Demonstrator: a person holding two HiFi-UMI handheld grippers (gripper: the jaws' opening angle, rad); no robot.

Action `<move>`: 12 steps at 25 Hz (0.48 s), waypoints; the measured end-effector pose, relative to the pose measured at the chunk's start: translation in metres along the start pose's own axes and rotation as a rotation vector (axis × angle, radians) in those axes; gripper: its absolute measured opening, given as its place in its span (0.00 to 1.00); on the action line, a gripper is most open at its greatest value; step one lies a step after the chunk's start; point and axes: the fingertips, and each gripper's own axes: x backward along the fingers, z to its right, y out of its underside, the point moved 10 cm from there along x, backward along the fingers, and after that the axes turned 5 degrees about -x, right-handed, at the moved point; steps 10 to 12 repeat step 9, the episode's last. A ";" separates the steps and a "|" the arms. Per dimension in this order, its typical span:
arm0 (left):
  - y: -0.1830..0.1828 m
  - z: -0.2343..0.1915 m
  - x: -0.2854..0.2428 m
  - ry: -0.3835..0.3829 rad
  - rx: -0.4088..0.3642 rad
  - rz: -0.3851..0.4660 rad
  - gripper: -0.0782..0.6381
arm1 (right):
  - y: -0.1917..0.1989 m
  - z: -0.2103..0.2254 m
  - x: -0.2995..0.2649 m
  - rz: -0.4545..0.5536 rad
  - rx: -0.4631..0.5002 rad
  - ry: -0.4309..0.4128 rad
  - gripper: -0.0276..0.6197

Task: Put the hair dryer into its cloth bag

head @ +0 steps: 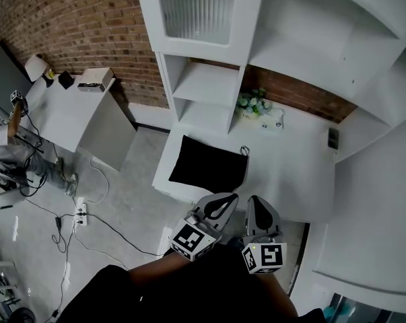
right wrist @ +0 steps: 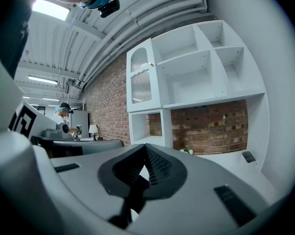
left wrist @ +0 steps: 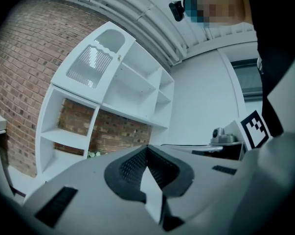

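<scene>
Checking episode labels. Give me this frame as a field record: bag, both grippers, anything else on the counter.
bag: black, lying on the white counter, left part
hair dryer: not seen in any view
left gripper: shut, empty, clear of the bag
right gripper: shut, empty, next to the left one
also on counter: flowers at the back; small dark object at the right, too small to identify
behind: white shelves, brick wall
task state: no contact with the bag
</scene>
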 end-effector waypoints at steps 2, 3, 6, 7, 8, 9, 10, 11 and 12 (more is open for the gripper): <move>-0.001 -0.001 0.002 -0.004 -0.005 -0.001 0.13 | -0.001 -0.002 -0.002 0.001 0.006 -0.011 0.07; -0.001 -0.002 0.003 -0.005 -0.009 0.000 0.13 | -0.001 -0.004 -0.004 0.002 0.010 -0.016 0.07; -0.002 -0.002 0.006 -0.011 -0.025 0.000 0.13 | -0.004 -0.008 -0.007 0.009 0.027 -0.031 0.07; -0.002 -0.002 0.006 -0.014 -0.029 0.000 0.13 | -0.005 -0.010 -0.008 0.012 0.036 -0.039 0.07; -0.002 -0.002 0.007 -0.017 -0.032 0.000 0.13 | -0.007 -0.011 -0.008 0.016 0.045 -0.049 0.07; -0.002 -0.002 0.008 -0.020 -0.035 0.000 0.13 | -0.009 -0.013 -0.009 0.020 0.054 -0.059 0.07; -0.002 -0.002 0.008 -0.020 -0.035 0.000 0.13 | -0.009 -0.013 -0.009 0.020 0.054 -0.059 0.07; -0.002 -0.002 0.008 -0.020 -0.035 0.000 0.13 | -0.009 -0.013 -0.009 0.020 0.054 -0.059 0.07; -0.002 -0.002 0.008 -0.020 -0.035 0.000 0.13 | -0.009 -0.013 -0.009 0.020 0.054 -0.059 0.07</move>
